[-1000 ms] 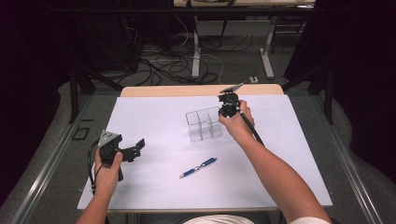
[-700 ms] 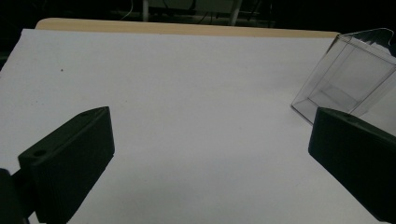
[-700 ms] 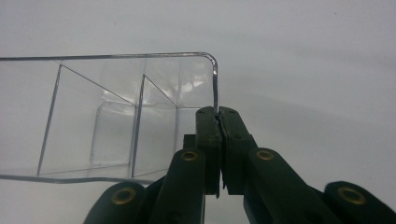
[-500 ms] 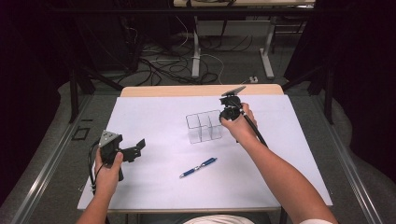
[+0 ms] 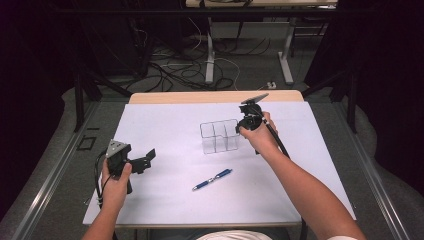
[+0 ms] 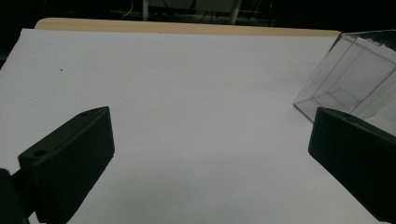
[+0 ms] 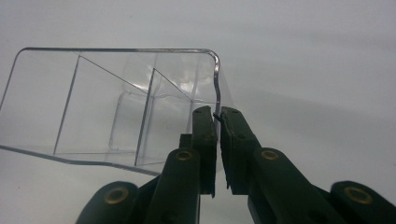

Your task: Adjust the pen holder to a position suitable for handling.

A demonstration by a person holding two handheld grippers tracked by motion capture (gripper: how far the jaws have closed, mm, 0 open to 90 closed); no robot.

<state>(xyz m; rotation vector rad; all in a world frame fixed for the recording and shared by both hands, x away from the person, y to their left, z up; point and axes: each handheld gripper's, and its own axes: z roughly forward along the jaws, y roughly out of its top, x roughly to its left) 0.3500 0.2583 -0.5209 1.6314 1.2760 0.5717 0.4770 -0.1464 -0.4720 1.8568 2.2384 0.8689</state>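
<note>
Pinching the wall of the clear plastic divided box (image 7: pixel 116 107), right gripper (image 7: pixel 217 116) looks clamped on it, I think. Left gripper (image 6: pixel 205 154) gapes wide, box beyond its right jaw.

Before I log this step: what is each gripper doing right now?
Left gripper: open, holding nothing.
Right gripper: shut on the wall of the clear plastic organizer.

The clear, glossy plastic compartment box (image 5: pixel 219 136) at frame centre stands on a matt white paper sheet (image 5: pixel 170 200); pale smooth wooden table edge (image 5: pixel 215 97) above; black matt ribbed gripper pads (image 6: pixel 70 158).
</note>
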